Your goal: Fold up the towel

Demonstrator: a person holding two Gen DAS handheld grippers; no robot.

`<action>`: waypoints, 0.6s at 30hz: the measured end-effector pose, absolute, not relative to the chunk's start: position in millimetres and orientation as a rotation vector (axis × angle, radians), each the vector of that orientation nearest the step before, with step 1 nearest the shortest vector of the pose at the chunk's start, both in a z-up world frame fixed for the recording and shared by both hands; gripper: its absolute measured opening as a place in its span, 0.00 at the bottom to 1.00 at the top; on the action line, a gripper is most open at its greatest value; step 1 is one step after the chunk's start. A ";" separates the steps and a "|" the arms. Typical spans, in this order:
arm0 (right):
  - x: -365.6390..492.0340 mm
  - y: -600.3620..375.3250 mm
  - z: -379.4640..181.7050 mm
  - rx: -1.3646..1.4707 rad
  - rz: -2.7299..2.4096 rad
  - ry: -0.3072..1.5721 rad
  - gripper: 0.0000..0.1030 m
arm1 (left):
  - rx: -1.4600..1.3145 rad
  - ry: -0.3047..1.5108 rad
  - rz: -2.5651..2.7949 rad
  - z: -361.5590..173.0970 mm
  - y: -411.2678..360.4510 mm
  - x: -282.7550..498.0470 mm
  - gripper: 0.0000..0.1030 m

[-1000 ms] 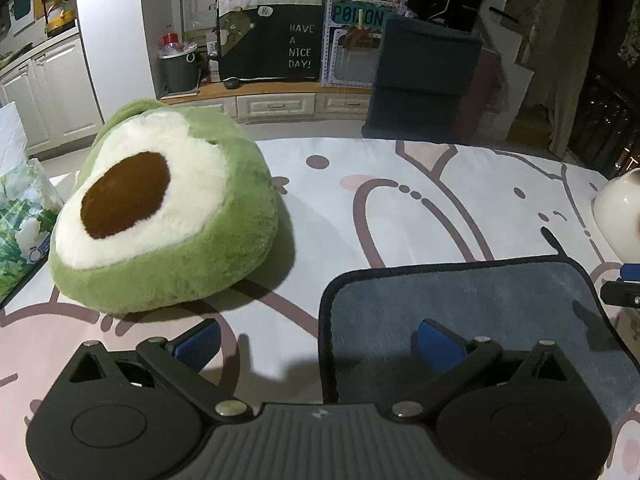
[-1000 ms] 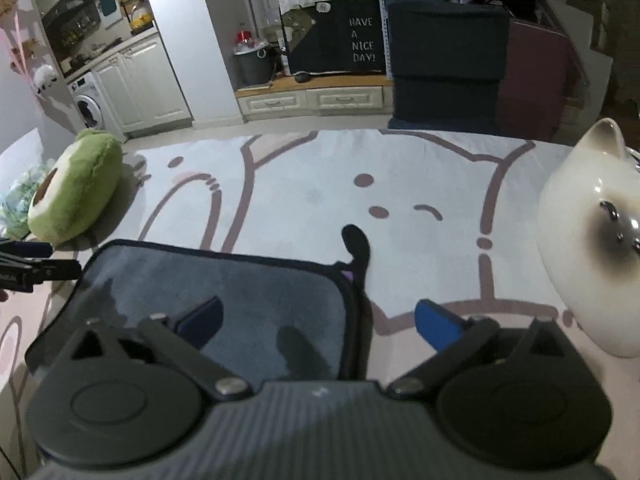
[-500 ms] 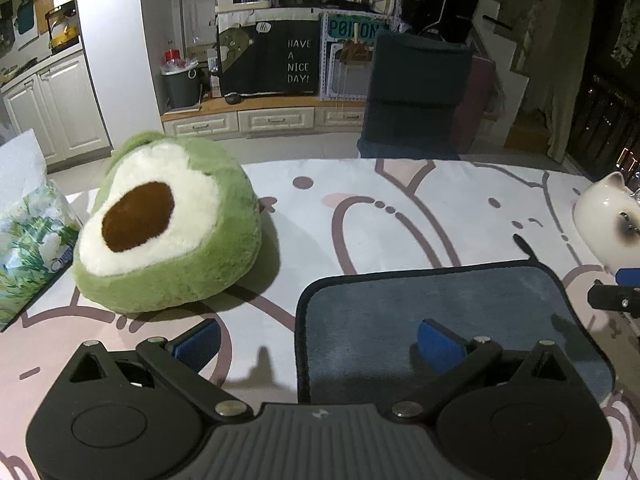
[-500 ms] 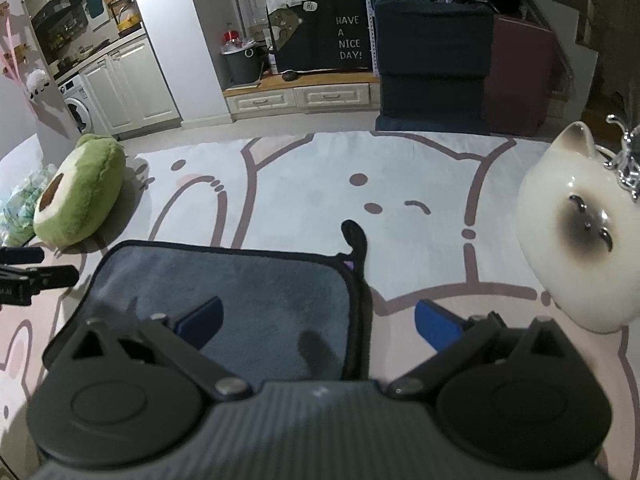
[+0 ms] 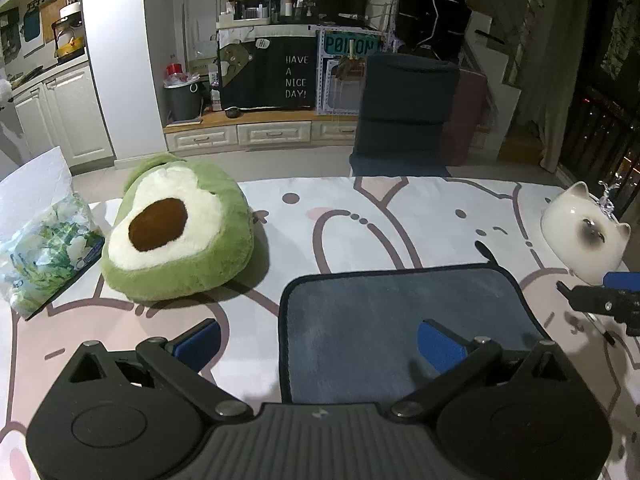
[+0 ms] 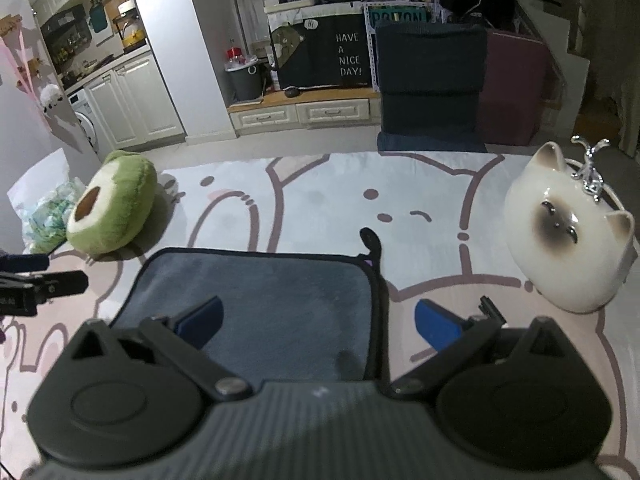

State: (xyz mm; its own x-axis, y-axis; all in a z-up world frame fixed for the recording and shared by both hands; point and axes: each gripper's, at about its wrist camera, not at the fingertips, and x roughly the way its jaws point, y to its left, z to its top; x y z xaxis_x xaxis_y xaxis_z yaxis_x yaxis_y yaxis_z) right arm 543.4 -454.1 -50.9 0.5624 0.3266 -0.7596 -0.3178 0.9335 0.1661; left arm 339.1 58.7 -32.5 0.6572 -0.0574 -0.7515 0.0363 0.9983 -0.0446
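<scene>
Both claws agape, seemingly above towel.

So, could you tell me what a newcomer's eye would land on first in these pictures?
Probably the big green avocado plush at the table's left, and the cream ceramic cat at the right. Between them the grey towel lies flat on the cartoon-print tablecloth, with the left tongs and right tongs open over its near corners.

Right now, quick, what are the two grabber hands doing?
Left gripper: open, holding nothing, straddling the left edge of the grey towel.
Right gripper: open, holding nothing, straddling the towel's right edge.
</scene>
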 end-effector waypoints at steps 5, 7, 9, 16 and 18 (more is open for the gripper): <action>528.1 -454.8 -37.9 0.016 0.377 0.885 1.00 | -0.027 0.851 -0.049 -22.7 53.0 322.6 1.00; 520.5 -456.1 -31.9 0.024 0.376 0.877 1.00 | -0.033 0.844 -0.048 -17.8 52.3 316.8 1.00; 512.2 -457.2 -25.2 0.032 0.380 0.872 1.00 | -0.041 0.835 -0.043 -12.2 51.0 308.7 1.00; 484.1 -462.0 -10.4 0.035 0.375 0.849 1.00 | -0.057 0.811 -0.036 3.9 44.8 279.9 1.00; 475.8 -463.9 -6.4 0.037 0.373 0.841 1.00 | -0.051 0.802 -0.041 9.4 41.8 268.5 1.00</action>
